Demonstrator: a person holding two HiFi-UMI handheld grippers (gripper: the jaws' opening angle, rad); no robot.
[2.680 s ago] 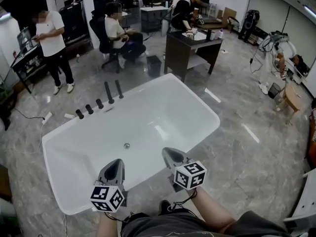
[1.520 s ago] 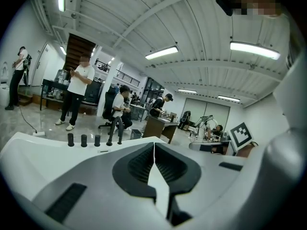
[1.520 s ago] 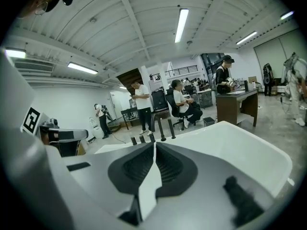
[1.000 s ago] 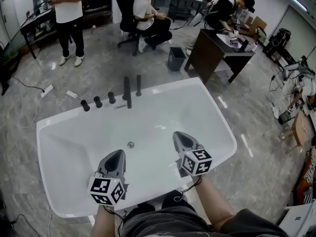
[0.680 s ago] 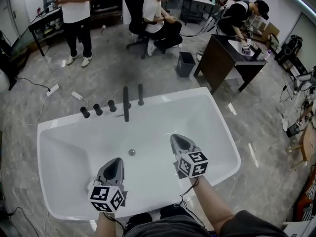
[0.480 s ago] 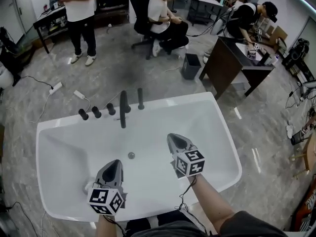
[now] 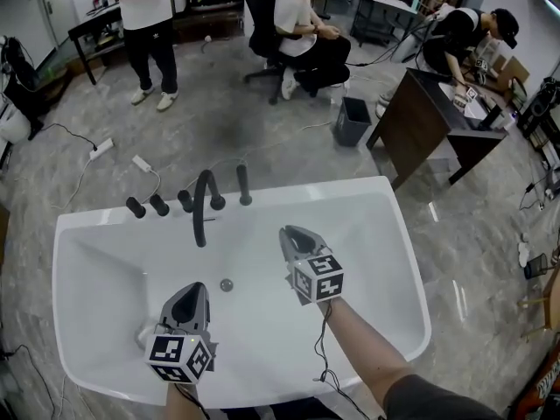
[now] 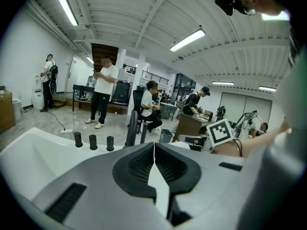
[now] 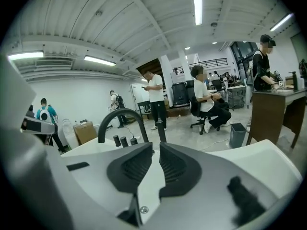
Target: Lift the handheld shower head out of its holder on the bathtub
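- Head view: white bathtub [image 7: 398, 234] on a grey marbled floor [image 7: 219, 121]; I see desks and people beyond.
- Drain [image 7: 227, 284] in the tub's bottom.
- Handheld shower head [image 7: 242, 185] upright on the far rim, beside the curved spout [image 7: 202, 206].
- My left gripper [image 7: 194, 287] and right gripper [image 7: 287, 232] are over the basin, jaws pressed together, empty.

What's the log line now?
left gripper: shut, empty | right gripper: shut, empty | shower head: in holder, untouched
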